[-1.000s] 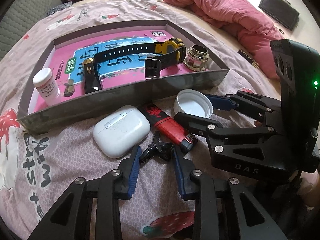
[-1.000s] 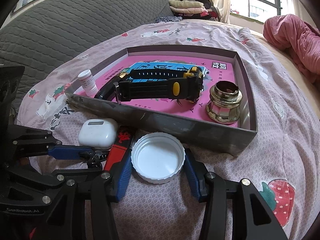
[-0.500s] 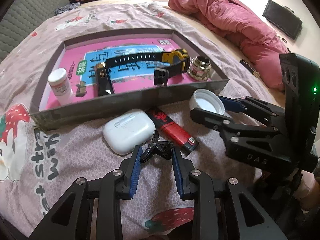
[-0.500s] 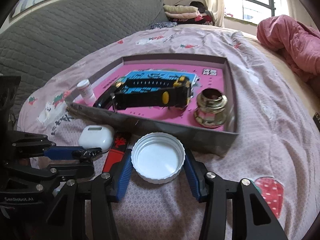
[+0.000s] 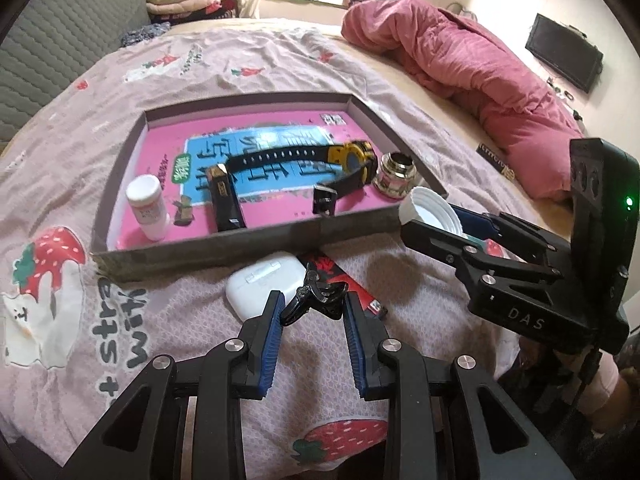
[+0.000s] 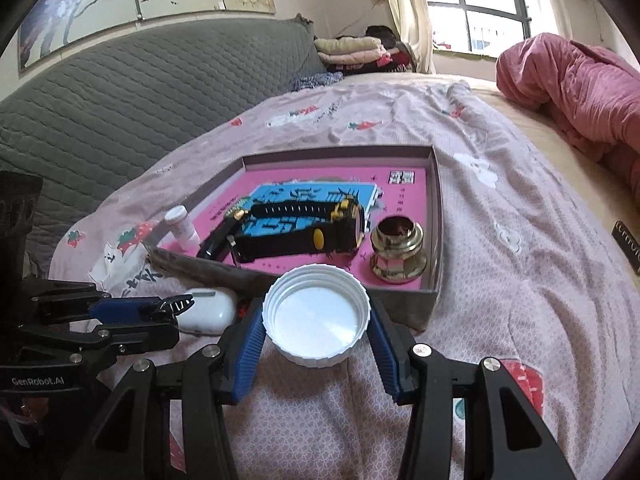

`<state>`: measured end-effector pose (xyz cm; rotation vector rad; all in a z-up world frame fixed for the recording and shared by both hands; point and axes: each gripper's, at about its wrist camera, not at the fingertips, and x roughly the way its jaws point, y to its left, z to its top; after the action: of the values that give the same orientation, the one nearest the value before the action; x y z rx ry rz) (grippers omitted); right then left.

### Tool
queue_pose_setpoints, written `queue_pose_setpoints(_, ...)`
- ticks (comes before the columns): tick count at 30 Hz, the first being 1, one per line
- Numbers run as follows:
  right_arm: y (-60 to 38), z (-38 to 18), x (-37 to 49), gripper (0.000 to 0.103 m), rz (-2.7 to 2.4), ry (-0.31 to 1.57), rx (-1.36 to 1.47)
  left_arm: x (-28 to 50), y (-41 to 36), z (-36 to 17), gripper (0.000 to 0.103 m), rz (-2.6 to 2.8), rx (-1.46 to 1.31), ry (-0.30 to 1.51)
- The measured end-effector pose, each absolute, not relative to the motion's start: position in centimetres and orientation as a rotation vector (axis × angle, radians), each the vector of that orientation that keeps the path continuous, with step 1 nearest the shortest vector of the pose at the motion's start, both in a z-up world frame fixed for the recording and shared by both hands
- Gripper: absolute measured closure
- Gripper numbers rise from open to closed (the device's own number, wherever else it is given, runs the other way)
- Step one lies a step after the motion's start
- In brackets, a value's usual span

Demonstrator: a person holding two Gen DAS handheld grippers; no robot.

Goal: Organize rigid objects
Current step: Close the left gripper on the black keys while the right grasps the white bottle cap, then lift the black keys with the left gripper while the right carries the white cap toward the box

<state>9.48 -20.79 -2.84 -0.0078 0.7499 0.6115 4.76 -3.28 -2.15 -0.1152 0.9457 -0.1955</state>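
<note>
Left wrist view: left gripper point(image 5: 313, 308) nearly closed, blue pads clamped on a small black clip point(image 5: 316, 293), held just above the bedsheet point(image 5: 168, 60). Directly behind the clip on the sheet: white earbuds case point(image 5: 260, 286) and a red-black lighter point(image 5: 340, 276), side by side, both just outside the near wall of the grey tray point(image 5: 208, 250). In the tray on its pink liner: white pill bottle point(image 5: 146, 206) upright at near left, black rectangular item point(image 5: 226, 202) beside it, black-yellow watch point(image 5: 320, 164) lying across the middle, brass fitting point(image 5: 396, 176) at near right corner. Right gripper point(image 5: 430, 220) enters from the right, holding a white cap point(image 5: 430, 210) at the tray's near right corner, whether over or outside the wall can't be told. Pink duvet point(image 5: 460, 56) bunched at far right.

Right wrist view: right gripper point(image 6: 316, 320) about half open, pads pressed on both sides of the white cap point(image 6: 316, 314), open side up, held clear of the sheet, just in front of the tray point(image 6: 436, 216) near wall. Watch point(image 6: 308, 224), brass fitting point(image 6: 398, 254) and pill bottle point(image 6: 182, 226) sit inside the tray. Left gripper point(image 6: 176, 308) at left, closed on the clip point(image 6: 176, 304), earbuds case point(image 6: 208, 310) just beyond its tip. Grey headboard point(image 6: 140, 92) behind.
</note>
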Motion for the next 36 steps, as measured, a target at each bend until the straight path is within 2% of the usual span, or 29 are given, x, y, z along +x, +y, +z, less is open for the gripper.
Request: queue_pose_setpoints(36,-21.6,-2.4,11.4,0.053,0.538,0.681,0.033,10.4,-3.1,-0.1,0.072,-0.079,-0.136,0.858)
